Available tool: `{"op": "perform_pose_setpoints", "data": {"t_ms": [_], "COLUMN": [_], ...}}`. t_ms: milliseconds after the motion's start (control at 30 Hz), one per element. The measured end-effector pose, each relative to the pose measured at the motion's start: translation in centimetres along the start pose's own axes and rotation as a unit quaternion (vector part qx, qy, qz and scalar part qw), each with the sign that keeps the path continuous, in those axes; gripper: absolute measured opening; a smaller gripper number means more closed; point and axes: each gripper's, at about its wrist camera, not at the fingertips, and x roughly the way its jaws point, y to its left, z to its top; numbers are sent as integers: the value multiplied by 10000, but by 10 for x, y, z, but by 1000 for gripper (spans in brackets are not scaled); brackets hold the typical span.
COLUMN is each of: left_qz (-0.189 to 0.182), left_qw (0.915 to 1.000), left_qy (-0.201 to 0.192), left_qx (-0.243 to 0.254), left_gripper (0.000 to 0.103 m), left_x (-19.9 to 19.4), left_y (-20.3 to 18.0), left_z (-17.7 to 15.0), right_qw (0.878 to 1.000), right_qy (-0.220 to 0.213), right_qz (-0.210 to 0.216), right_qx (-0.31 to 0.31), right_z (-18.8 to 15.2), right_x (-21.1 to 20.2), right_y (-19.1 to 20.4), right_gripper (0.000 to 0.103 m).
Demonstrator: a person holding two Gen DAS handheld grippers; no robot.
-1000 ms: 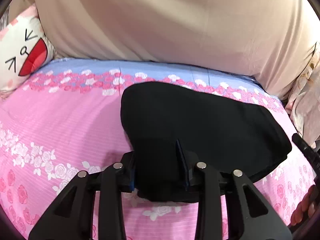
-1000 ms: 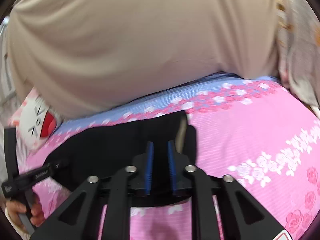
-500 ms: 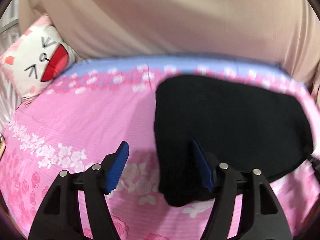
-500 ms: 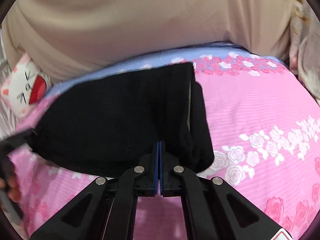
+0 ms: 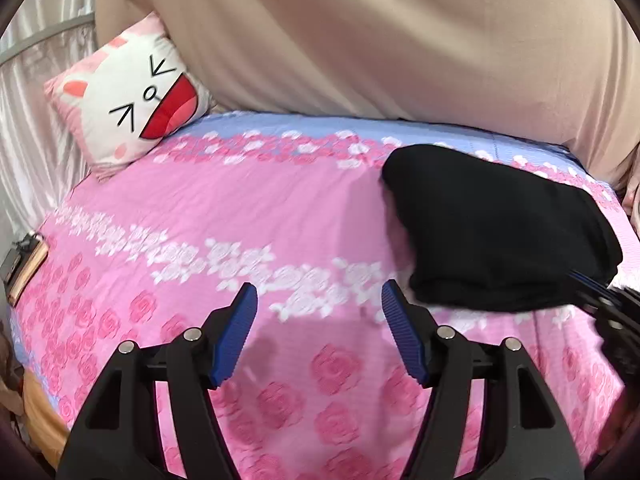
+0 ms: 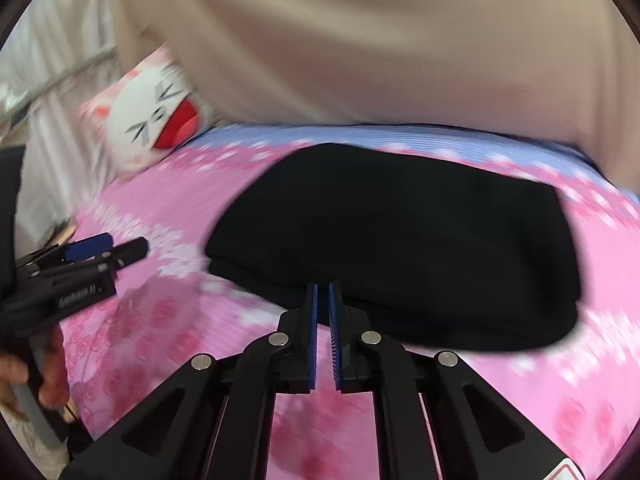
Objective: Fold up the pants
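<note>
Black pants (image 5: pixel 500 232) lie folded in a compact bundle on the pink rose-print bedsheet (image 5: pixel 200 208), at the right of the left wrist view. My left gripper (image 5: pixel 319 292) is open over bare sheet to the left of the bundle, with nothing between its blue pads. In the right wrist view the pants (image 6: pixel 400 240) fill the middle. My right gripper (image 6: pixel 323 286) sits at their near edge; its jaws are just parting to a thin slit with nothing between them. The left gripper (image 6: pixel 116 248) shows at that view's left, held by a hand (image 6: pixel 24 372).
A pink and white cat-face pillow (image 5: pixel 128 96) leans at the back left. A large beige bedding mass (image 5: pixel 360 40) rises behind the bed. A clipboard-like object (image 5: pixel 24 268) lies at the bed's left edge, with silvery curtain behind it.
The left gripper let go of the pants, opened wide and moved left onto bare sheet. The right gripper closed and swung left along the bundle's near edge; the pants now lie folded.
</note>
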Motion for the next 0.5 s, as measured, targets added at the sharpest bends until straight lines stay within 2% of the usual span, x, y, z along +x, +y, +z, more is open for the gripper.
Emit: {"op": "perform_pose_setpoints", "data": {"t_ms": [100,167,200,267,433,500], "left_qz": [31,30,37,25,-26,-64], "left_qw": [10000,10000,9999,9999,9998,9998], "left_qy": [56,82,95,109,123,123], "left_qx": [-23,-46,-55,-78,-140,-133], "left_gripper": [63,63,63,63,63,63], "left_x": [-2,-3,-4,-4,-5,-5], "left_y": [13,21,25,32,41,39], "left_z": [-6,-9,-11,-12,-13,-13], "right_qw": [9995,9977,9962,9968,9979,9965], "right_qy": [157,522,741,632,389,680], "right_qz": [211,387,346,353,500,417], "right_qx": [-148,-196,-286,-339,-146,-258], "right_z": [13,14,10,14,24,21], "right_x": [35,70,91,98,70,91], "right_y": [30,47,59,70,73,80], "right_gripper": [7,7,7,5,4,4]}}
